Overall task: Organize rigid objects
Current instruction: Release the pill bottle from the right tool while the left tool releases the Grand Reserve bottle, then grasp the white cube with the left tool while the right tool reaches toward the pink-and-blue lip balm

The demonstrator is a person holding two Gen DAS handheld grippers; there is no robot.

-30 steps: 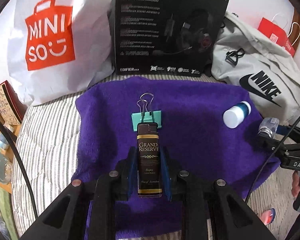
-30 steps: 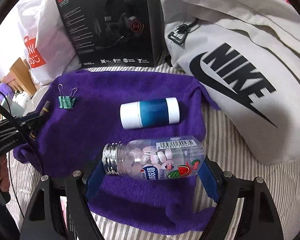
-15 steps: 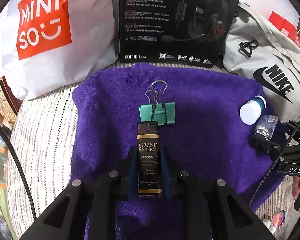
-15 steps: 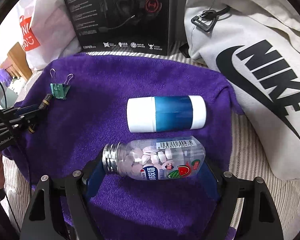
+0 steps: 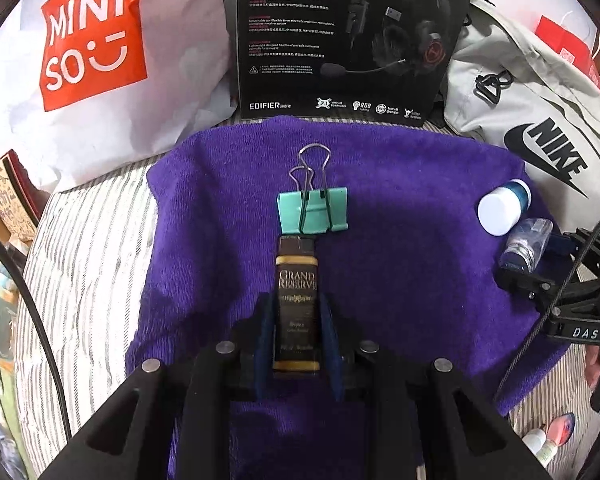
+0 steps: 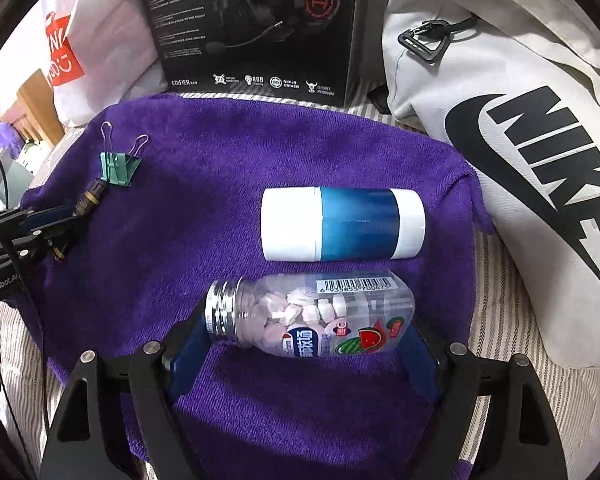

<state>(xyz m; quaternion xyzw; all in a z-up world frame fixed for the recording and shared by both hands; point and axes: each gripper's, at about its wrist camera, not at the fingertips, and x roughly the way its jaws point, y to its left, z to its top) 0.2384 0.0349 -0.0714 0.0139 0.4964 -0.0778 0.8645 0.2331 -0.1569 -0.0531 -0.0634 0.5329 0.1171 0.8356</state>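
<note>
Lying lengthwise between the closed fingers of the left gripper (image 5: 298, 316): brown Grand Reserve bar (image 5: 297, 300), rigid, light, held by its long sides, nose just short of the green binder clip (image 5: 313, 212).

Right gripper (image 6: 308, 336) clamps the clear candy bottle (image 6: 312, 320) end to end; smooth plastic, likely slippery.

Blue-and-white tube (image 6: 342, 224) lies beside it on the purple towel (image 6: 260, 152).

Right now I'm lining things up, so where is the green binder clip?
The green binder clip lies on the purple towel, just beyond the tip of the Grand Reserve bottle held in the left gripper.
</note>
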